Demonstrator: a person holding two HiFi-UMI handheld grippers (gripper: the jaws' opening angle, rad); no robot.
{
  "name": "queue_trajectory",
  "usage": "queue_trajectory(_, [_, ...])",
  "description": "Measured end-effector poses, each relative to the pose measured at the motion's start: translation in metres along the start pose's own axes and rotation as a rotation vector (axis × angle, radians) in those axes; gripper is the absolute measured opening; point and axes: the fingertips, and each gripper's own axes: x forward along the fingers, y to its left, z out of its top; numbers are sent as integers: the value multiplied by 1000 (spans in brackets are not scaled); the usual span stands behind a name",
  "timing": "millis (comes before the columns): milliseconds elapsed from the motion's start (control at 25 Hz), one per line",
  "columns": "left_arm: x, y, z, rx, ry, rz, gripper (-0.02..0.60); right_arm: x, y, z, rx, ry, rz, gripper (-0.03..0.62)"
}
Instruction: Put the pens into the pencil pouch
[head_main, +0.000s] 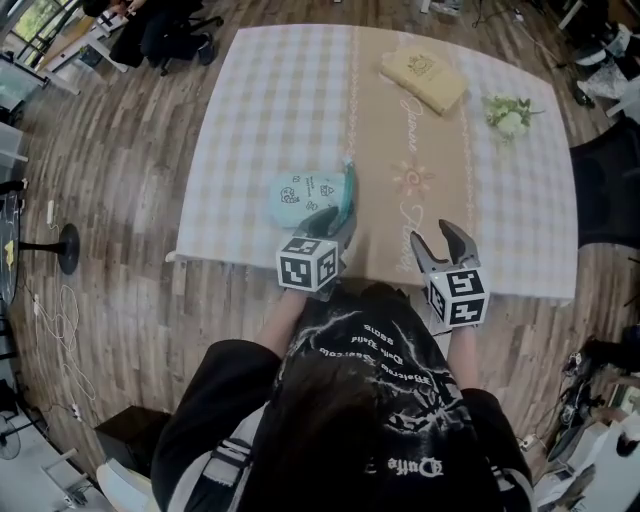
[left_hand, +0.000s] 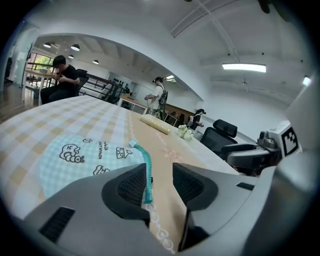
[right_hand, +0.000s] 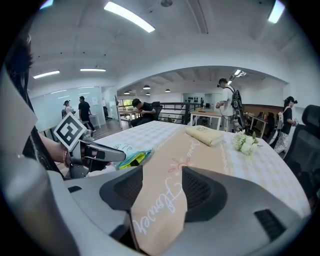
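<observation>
The light-blue pencil pouch (head_main: 303, 193) with cartoon prints lies flat on the checked cloth near the table's front edge, its teal zipper (head_main: 348, 188) along the right side. My left gripper (head_main: 335, 220) is open just in front of the pouch's zipper end. In the left gripper view the zipper (left_hand: 146, 169) shows in the gap between the pads without touching them. Something yellow-green (right_hand: 134, 159) shows in the pouch's mouth. I see no loose pen on the table. My right gripper (head_main: 435, 237) hangs open over the tan runner (right_hand: 165, 200), holding nothing.
A tan book (head_main: 425, 78) and a small bunch of white flowers (head_main: 510, 114) lie at the far right of the table. A black chair (head_main: 605, 190) stands at the right side. People sit and stand in the room behind.
</observation>
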Motion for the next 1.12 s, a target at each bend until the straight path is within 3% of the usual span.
queue_trajectory(160, [-17, -12, 14, 78, -54, -30, 163, 7, 11, 3, -15, -21, 5, 256])
queue_trajectory(320, [-38, -11, 32, 160, -129, -25, 163, 11, 16, 5, -76, -54, -53, 255])
queue_trajectory(480, [-61, -7, 40, 249, -189, -11, 161, 8, 23, 9, -24, -150, -78, 222])
queue_trajectory(680, [-81, -4, 40, 285, -211, -15, 161, -1, 25, 17, -25, -262, -139, 105])
queue_trajectory(800, [-88, 0, 40, 294, -213, -2, 113, -5, 24, 16, 9, -281, -172, 18])
queue_trajectory(1120, [-99, 12, 46, 291, -224, 27, 21, -11, 29, 25, 18, -304, -200, 8])
